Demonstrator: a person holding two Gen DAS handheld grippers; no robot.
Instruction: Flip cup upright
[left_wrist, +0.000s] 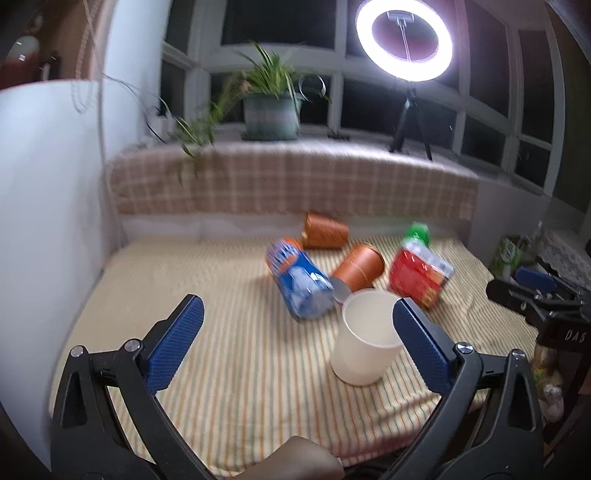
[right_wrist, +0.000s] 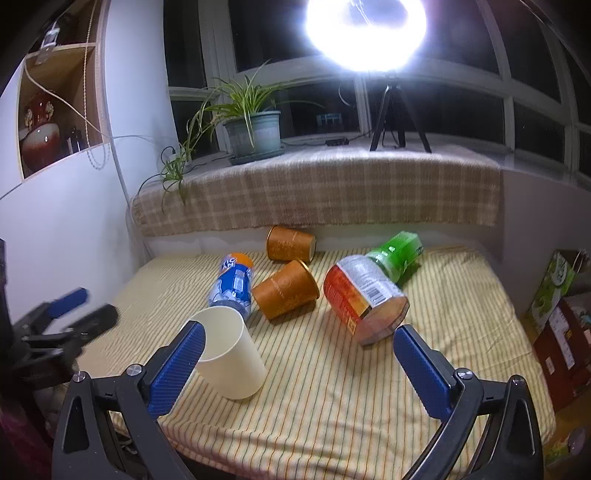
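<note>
A cream cup (left_wrist: 364, 341) stands upright, mouth up, on the striped cloth near the table's front; it also shows in the right wrist view (right_wrist: 231, 356). My left gripper (left_wrist: 297, 338) is open and empty, its right finger just in front of the cup's rim. My right gripper (right_wrist: 299, 363) is open and empty, its left finger beside the cup's left side. The right gripper shows at the right edge of the left wrist view (left_wrist: 535, 291); the left gripper shows at the left edge of the right wrist view (right_wrist: 74, 314).
Behind the cup lie a blue bottle (left_wrist: 299, 282), two orange cups on their sides (left_wrist: 358, 266) (left_wrist: 325, 230), a red-labelled jar (left_wrist: 419, 275) and a green bottle (right_wrist: 397, 254). A plaid-covered ledge (right_wrist: 317, 192) with a plant and ring light backs the table.
</note>
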